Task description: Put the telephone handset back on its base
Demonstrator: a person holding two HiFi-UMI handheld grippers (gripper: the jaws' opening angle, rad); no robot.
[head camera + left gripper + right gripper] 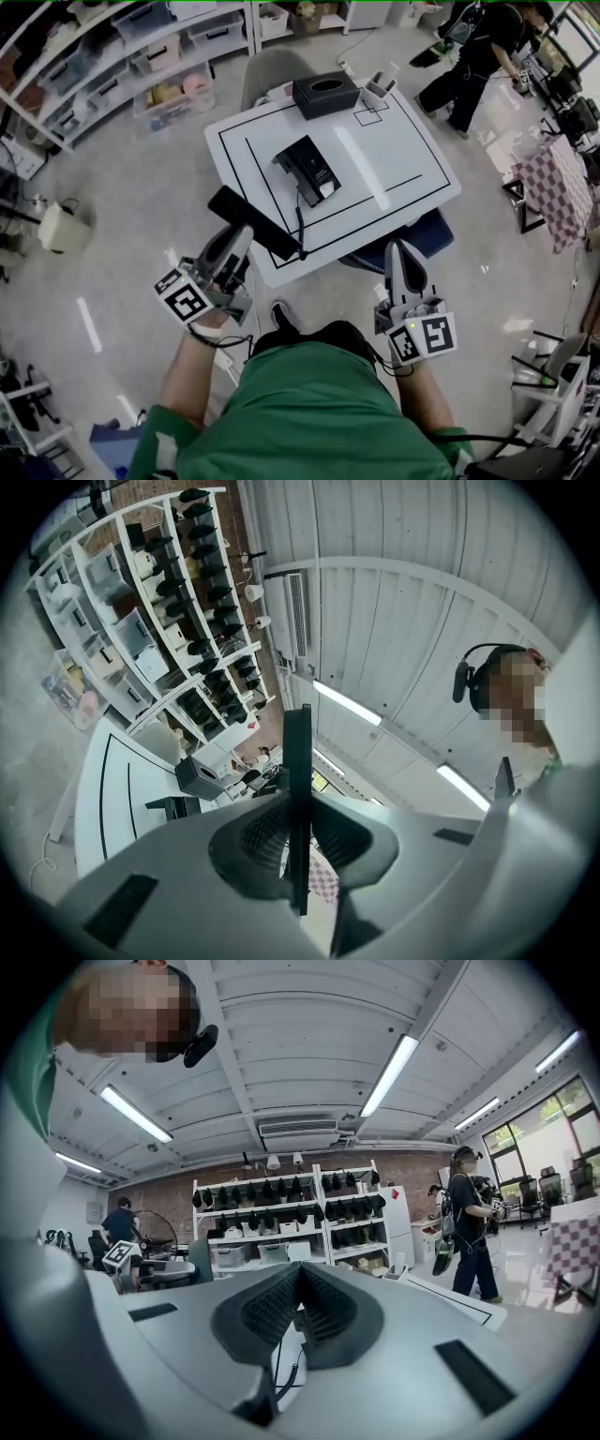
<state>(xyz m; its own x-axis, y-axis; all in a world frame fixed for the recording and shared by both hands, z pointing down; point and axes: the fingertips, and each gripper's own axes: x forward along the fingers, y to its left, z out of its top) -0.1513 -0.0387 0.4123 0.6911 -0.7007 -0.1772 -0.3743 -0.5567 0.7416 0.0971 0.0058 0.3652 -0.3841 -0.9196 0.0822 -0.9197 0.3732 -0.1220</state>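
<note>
Handset (255, 223) sitting clamped in my left gripper (241, 236) at white table (398, 159) edge; right gripper (399, 249) hanging closed, empty; shelves (112, 66) lining room.

Handset (255, 225) black plastic; table (403, 159) smooth white, slight gloss.

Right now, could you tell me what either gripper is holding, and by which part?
The left gripper clamps the handset near its middle; the right gripper is shut, holding nothing.
</note>
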